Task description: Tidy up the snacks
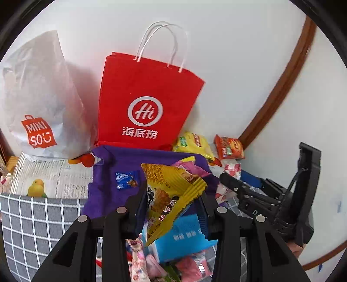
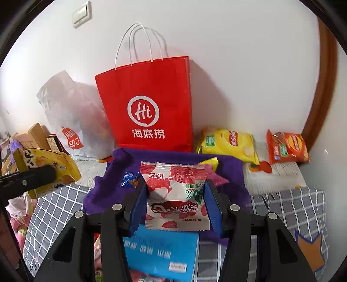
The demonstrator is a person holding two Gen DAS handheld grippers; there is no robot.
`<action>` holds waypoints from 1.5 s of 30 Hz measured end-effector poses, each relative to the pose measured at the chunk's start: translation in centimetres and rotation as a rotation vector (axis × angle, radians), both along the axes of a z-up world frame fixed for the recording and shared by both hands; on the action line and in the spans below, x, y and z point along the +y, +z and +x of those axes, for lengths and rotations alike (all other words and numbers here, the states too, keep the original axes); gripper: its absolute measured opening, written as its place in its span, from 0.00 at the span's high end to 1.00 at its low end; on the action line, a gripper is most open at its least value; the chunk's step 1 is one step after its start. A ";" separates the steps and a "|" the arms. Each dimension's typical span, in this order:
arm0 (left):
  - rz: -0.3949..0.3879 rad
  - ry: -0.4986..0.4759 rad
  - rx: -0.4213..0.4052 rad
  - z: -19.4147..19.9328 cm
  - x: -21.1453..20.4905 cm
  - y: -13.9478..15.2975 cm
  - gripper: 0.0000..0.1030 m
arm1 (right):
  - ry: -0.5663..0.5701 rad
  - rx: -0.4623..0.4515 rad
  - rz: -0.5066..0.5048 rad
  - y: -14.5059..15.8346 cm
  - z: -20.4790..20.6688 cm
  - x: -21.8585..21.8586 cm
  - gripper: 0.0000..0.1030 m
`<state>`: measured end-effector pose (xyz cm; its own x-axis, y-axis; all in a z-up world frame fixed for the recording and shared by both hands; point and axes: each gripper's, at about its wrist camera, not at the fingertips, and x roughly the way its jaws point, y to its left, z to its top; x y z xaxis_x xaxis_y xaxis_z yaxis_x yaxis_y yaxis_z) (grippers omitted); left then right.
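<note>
So the right wrist view catches a white wall switch [image 2: 82,14] and some brown cardboard boxes [image 2: 32,136] on the left, neither of which the left view shows, while the left view has a quilt with a yellow bird print [image 1: 36,187]. The left gripper [image 1: 171,204] is clamped on a crinkly yellow snack packet [image 1: 171,191], long axis tilted, running lower-left to upper-right. The right gripper [image 2: 175,206] pinches a red-and-white lychee snack packet [image 2: 173,195] by its sides, lying flat with its print upside down. Both are held up over the purple cloth [image 2: 164,158] in front of the red paper bag [image 2: 149,104].
</note>
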<state>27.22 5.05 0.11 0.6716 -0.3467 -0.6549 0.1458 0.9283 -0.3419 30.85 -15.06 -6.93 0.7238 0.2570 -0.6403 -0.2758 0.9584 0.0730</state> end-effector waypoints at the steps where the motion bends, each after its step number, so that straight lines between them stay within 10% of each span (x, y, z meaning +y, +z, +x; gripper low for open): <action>1: 0.001 0.004 0.004 0.8 0.1 -0.1 0.63 | -0.003 -0.008 -0.010 0.1 0.4 0.2 0.50; 27: 0.055 0.117 0.325 10.4 4.2 -11.8 0.63 | 0.061 0.190 -0.154 -7.9 9.3 -0.1 0.50; 45: 0.101 0.088 0.369 10.6 2.8 -12.8 0.63 | 0.087 0.294 -0.201 -10.6 10.0 1.0 0.49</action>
